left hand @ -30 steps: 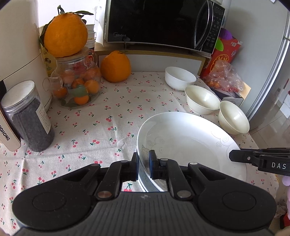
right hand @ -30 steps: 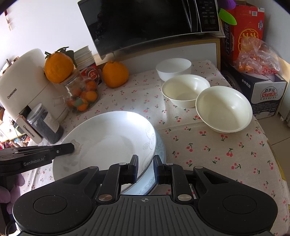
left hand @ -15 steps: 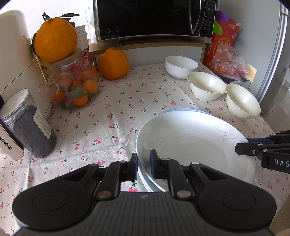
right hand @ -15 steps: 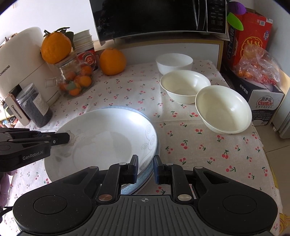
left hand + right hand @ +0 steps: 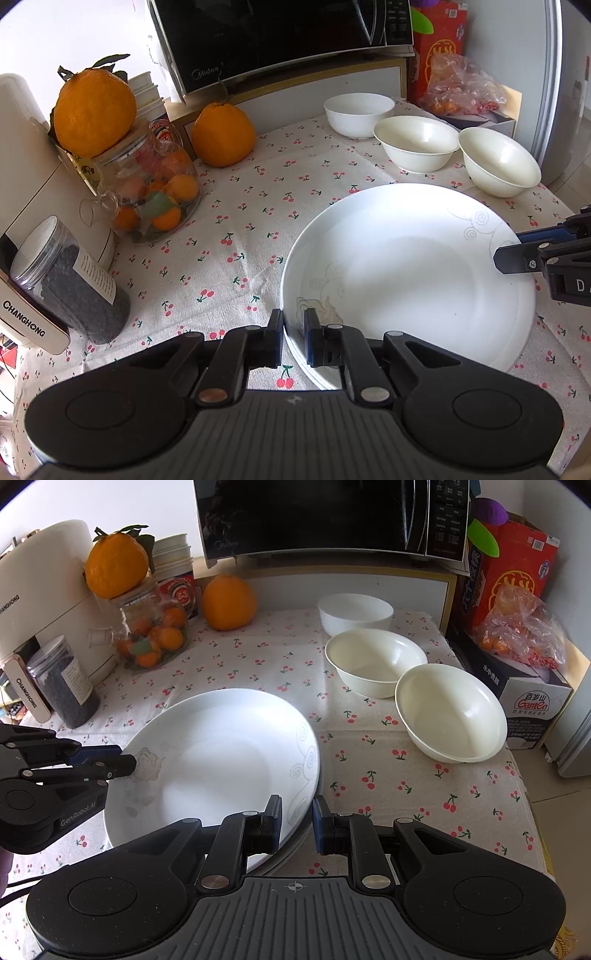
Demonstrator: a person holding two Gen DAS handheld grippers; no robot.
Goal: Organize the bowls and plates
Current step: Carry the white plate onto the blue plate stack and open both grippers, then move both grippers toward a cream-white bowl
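Both the left tongs [image 5: 293, 338] and right tongs [image 5: 297, 823] clench opposite rims of the round white ceramic plate [image 5: 406, 266], held roughly level, face up.

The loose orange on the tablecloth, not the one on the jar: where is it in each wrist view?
Left wrist: the loose orange sits upper left of centre, below the microwave's left corner.
Right wrist: the same orange is upper left of centre, under the microwave.
Shared landmark: the glass jar of small fruit, left of it in both.
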